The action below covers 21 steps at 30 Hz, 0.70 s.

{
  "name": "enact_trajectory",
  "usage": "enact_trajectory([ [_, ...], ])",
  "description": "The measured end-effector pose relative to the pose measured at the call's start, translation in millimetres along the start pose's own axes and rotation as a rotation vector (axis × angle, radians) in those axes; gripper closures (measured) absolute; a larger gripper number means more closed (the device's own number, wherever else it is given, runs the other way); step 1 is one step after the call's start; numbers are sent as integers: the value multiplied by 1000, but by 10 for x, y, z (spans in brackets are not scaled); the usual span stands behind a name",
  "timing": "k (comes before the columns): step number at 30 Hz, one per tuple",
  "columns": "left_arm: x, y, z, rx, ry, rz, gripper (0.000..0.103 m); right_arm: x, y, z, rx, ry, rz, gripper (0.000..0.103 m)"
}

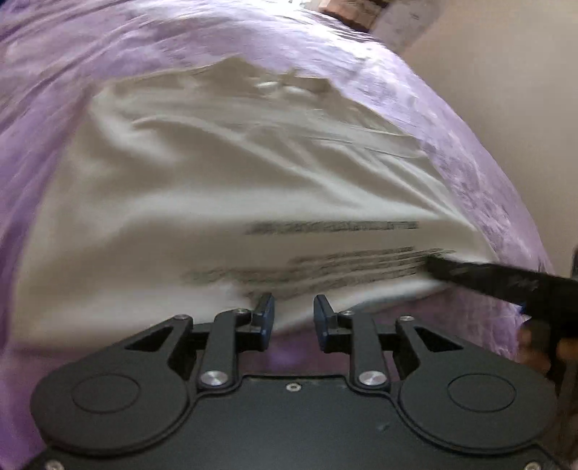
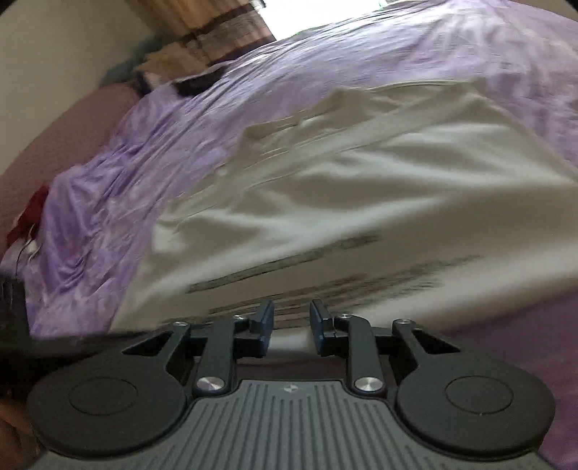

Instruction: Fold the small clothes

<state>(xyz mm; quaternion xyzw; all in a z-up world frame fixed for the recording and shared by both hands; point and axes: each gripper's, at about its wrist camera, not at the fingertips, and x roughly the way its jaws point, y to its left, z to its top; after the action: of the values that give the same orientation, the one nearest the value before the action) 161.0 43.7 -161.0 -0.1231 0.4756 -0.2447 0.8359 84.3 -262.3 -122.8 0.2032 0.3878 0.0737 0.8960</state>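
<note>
A white garment with dark printed lines (image 1: 224, 188) lies spread on a purple bed sheet (image 1: 90, 58); it also shows in the right wrist view (image 2: 361, 180). My left gripper (image 1: 293, 307) is open and empty, its fingers apart just above the garment's near edge. My right gripper (image 2: 292, 312) is open and empty at the same near edge. In the left wrist view the right gripper's dark finger (image 1: 480, 274) reaches onto the garment's right side. Both views are motion-blurred.
The purple sheet (image 2: 126, 173) covers the bed. A dark object (image 2: 197, 84) and piled items lie at the far end by a striped curtain (image 2: 216, 32). A red item (image 2: 32, 213) sits at the left edge. A pale wall (image 1: 505, 90) borders the bed.
</note>
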Motion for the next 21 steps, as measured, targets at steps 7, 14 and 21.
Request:
enact_trajectory([
  [7,-167,634,-261,-161,6,65,89,-625,-1150,-34,183,-105,-97,101],
  [14,-622,411,13,-175,-58,-22,77,-713,-1126,-61,129,-98,-177,93],
  [21,-59,-97,749,-106,-175,-134,71,-340,-275,487,-41,-191,9,80],
])
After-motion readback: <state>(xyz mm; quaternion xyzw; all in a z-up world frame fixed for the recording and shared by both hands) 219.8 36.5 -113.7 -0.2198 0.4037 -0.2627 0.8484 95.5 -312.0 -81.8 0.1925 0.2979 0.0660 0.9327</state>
